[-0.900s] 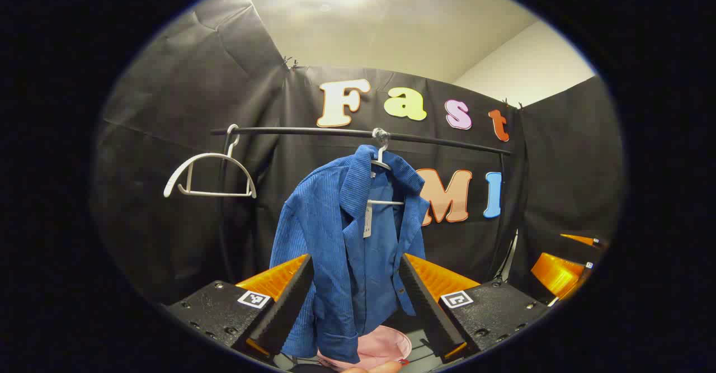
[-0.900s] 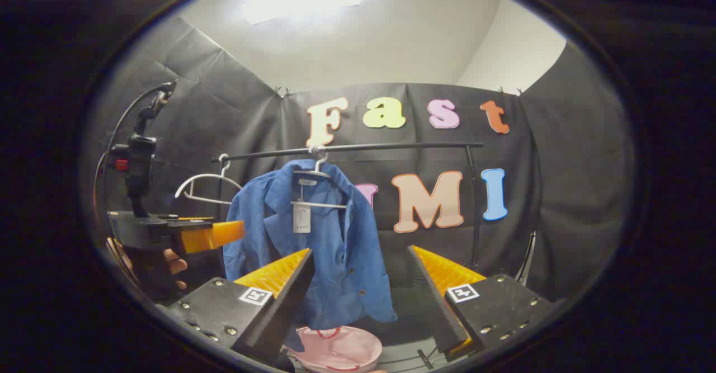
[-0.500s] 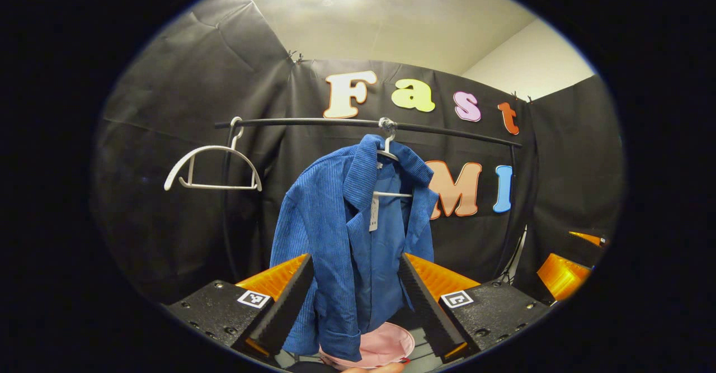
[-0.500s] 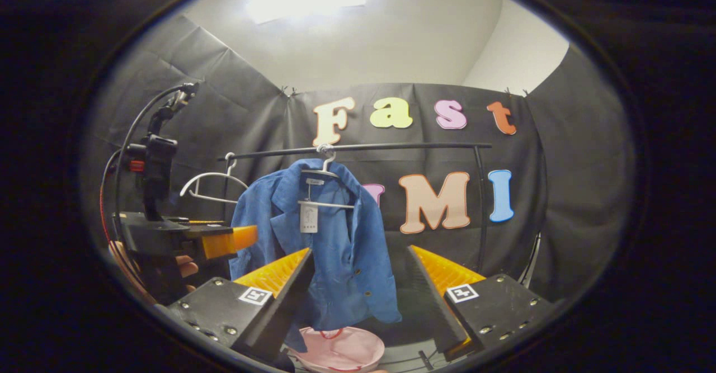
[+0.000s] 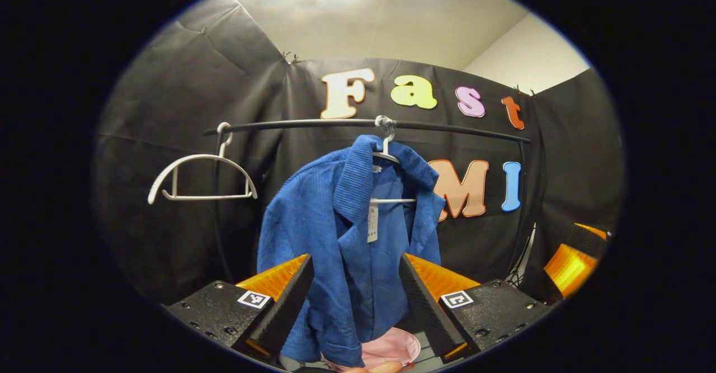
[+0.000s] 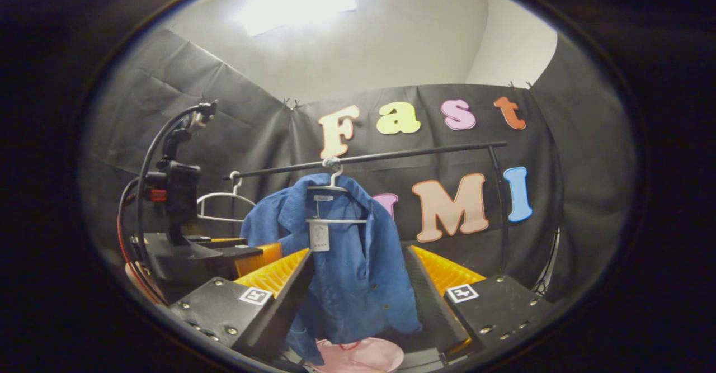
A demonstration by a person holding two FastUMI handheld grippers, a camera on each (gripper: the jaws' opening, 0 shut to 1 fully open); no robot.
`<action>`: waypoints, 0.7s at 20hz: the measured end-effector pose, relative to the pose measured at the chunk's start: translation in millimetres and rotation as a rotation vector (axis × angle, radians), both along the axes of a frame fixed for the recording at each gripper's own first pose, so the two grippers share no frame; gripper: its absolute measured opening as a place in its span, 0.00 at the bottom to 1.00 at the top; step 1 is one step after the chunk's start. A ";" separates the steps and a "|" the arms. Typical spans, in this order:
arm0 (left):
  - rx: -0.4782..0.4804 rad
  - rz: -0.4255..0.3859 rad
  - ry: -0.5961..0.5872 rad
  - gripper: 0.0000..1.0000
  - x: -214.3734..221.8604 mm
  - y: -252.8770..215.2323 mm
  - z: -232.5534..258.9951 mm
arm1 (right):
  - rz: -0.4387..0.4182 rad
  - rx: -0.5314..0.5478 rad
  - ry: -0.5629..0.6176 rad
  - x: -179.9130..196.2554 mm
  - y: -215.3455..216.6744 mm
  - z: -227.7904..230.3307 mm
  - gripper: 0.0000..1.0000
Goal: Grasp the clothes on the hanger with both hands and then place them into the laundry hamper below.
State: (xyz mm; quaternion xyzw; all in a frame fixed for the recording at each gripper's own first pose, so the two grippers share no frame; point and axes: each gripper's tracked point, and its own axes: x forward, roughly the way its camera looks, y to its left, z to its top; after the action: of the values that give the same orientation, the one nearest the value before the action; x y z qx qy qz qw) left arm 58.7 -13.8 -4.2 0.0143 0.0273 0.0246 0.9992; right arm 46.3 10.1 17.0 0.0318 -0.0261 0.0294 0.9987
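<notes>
Both sets of jaws stand spread wide with nothing between the fingers: my left gripper (image 5: 355,289) and my right gripper (image 6: 358,289) each frame the hanging garment without touching it. Biggest thing ahead is the black rail (image 5: 358,123) running across the booth, with the blue jacket (image 5: 341,239) hung from it on a white hanger (image 5: 386,152), roughly at the middle of the rail. It is a ribbed, corduroy-looking piece with a broad collar and a paper tag (image 5: 371,223) dangling inside the open front. I judge it soft and floppy, fairly light, not slippery given the ridged cloth, and in no way fragile; it will sag and fold wherever I am not holding it. So I would take it high, one gripper on each shoulder just beside the collar, pinching a good fold of cloth and not the hanger wire underneath, so it can slide off the hanger ends. Below the hem sits the pink hamper (image 5: 391,348), partly hidden by the jacket. To the left on the same rail hangs a bare white hanger (image 5: 198,174), well apart from the jacket. In the right gripper view my left gripper (image 6: 263,253) sits near the jacket's sleeve.
</notes>
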 end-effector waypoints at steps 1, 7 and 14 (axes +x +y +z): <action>-0.006 0.003 0.019 0.92 9.4 -2.0 -4.7 | -0.024 -0.015 0.008 5.1 -6.6 -4.5 0.98; -0.069 0.029 0.145 0.92 44.0 -9.5 -50.2 | -0.039 -0.028 0.085 36.5 -12.9 -35.0 0.98; -0.033 0.177 0.177 0.92 75.7 17.5 -82.6 | -0.028 -0.001 0.162 65.7 -14.7 -70.5 0.98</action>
State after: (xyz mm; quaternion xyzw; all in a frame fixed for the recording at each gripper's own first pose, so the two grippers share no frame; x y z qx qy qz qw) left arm 134.4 3.7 -86.8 -0.0026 0.1170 0.1108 0.9869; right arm 112.0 -4.6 -53.5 0.0333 0.0543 0.0127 0.9979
